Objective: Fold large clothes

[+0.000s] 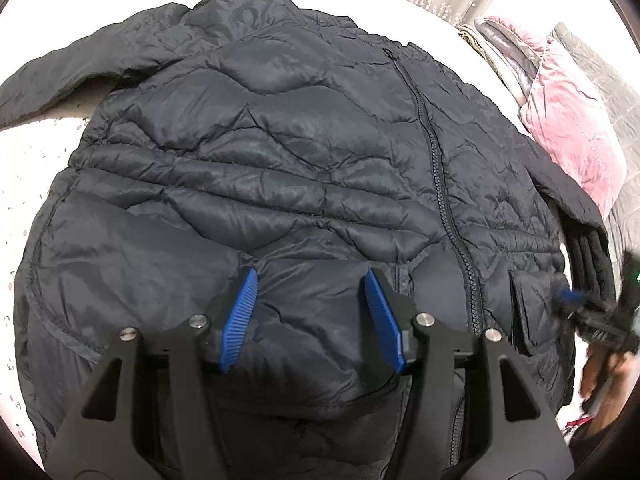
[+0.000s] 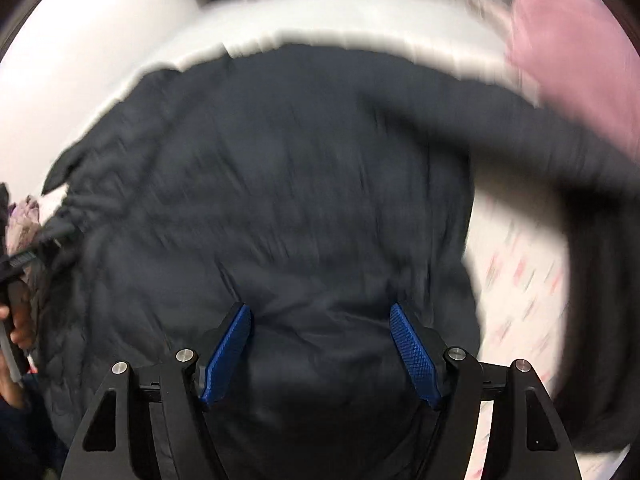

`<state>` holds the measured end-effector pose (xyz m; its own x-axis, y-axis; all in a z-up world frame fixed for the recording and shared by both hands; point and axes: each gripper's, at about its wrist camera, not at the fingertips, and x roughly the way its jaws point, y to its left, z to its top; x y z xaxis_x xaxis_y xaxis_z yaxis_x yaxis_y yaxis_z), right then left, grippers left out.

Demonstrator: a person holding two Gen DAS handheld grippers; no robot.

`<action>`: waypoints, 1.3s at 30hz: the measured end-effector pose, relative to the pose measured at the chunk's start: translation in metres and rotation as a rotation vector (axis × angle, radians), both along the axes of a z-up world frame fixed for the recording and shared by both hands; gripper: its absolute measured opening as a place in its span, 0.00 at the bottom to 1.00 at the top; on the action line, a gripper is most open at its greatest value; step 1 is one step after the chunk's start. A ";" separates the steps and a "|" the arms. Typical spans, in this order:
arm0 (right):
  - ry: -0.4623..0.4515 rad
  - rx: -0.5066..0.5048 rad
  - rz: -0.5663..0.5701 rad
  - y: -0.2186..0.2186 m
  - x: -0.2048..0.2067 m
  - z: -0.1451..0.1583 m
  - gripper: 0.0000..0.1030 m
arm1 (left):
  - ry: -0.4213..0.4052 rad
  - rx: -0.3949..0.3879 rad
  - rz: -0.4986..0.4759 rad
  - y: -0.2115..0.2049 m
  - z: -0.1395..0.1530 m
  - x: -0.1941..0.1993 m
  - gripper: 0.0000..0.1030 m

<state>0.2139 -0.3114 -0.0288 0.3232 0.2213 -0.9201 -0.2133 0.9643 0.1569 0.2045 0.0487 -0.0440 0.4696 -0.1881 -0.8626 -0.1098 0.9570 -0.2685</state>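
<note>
The bed (image 1: 24,184) carries everything here; its sheet is white, printed with small red and pink marks, bare to the left of the jacket (image 1: 280,152) and again beyond its collar; the jacket, black and quilted, lies spread flat on the sheet, front up, zip closed; one sleeve stretches off to the jacket's upper left, flat on the sheet; the other runs down the jacket's right side; right of the jacket a pink cushion (image 1: 572,128) rests on the bed, touching or nearly touching that sleeve; the right wrist view is blurred, showing only jacket, sheet and cushion.
</note>
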 end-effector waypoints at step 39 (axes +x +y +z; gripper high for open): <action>-0.264 0.491 -0.906 -0.295 -0.021 0.048 0.83 | -0.096 -0.001 0.116 0.045 0.023 0.025 0.64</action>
<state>0.1928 -0.6063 0.0197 0.7300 0.1261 -0.6717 0.4680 0.6239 0.6258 0.2298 0.0941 -0.0215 0.5686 -0.1283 -0.8125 -0.1934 0.9392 -0.2837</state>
